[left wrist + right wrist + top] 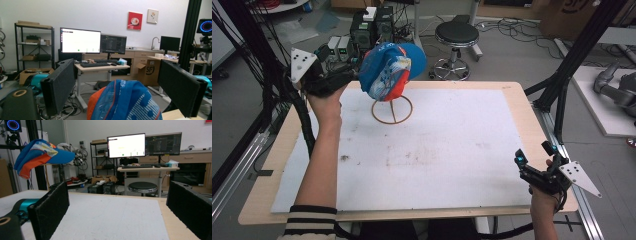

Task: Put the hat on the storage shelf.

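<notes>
A blue cap (389, 70) with orange and white panels sits on a thin stand whose ring base (392, 111) rests at the far left of the white mat (437, 150). My left gripper (351, 75) is level with the cap at its left side. In the left gripper view the cap (125, 102) rises between the jaws, which stand wide apart, and the pads do not touch it. My right gripper (533, 153) hovers over the table's near right corner, open and holding nothing. The right gripper view shows the cap (37, 153) far off at upper left.
The mat covers most of a wooden table (522, 100). Black frame posts (562, 85) stand off its right side. Behind the far edge there are a round stool (457, 35) and electronics boxes (372, 30) on the floor. Cables hang along the left.
</notes>
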Motion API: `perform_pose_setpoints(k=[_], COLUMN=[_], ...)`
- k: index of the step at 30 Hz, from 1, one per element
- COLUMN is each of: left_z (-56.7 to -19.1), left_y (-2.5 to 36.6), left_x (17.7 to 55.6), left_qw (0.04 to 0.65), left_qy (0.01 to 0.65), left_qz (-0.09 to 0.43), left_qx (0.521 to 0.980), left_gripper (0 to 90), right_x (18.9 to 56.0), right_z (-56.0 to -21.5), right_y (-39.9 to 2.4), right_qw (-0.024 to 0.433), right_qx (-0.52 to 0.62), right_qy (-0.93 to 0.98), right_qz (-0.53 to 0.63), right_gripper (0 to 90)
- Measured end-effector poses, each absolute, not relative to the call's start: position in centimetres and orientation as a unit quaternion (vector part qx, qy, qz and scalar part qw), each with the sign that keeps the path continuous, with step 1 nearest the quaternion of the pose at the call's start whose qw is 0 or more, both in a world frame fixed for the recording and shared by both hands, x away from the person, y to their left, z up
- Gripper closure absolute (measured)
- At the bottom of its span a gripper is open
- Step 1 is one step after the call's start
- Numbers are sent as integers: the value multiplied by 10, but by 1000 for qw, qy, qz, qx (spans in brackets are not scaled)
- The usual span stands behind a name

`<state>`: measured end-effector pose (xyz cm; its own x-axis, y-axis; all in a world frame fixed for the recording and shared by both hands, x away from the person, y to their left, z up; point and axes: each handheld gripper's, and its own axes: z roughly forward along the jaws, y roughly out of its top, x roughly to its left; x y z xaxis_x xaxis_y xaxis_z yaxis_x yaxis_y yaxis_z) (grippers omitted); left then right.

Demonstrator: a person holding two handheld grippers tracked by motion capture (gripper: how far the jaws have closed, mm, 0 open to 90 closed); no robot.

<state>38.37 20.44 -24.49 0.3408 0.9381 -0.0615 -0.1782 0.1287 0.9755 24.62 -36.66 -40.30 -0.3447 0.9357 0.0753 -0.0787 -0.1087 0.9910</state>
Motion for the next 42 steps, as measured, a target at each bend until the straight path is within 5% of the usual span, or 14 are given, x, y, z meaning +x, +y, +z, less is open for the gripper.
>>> perform_pose_setpoints(k=[42], left_z=[-319], left_y=[276], left_x=[244], left_qw=[617], left_qy=[403], left_qz=[481], left_qx=[475], left_gripper=[161], right_x=[248], right_z=[-395], right_y=[-358], right_qw=[411], right_qx=[397], right_qy=[534], right_qz=[623], right_gripper=[43])
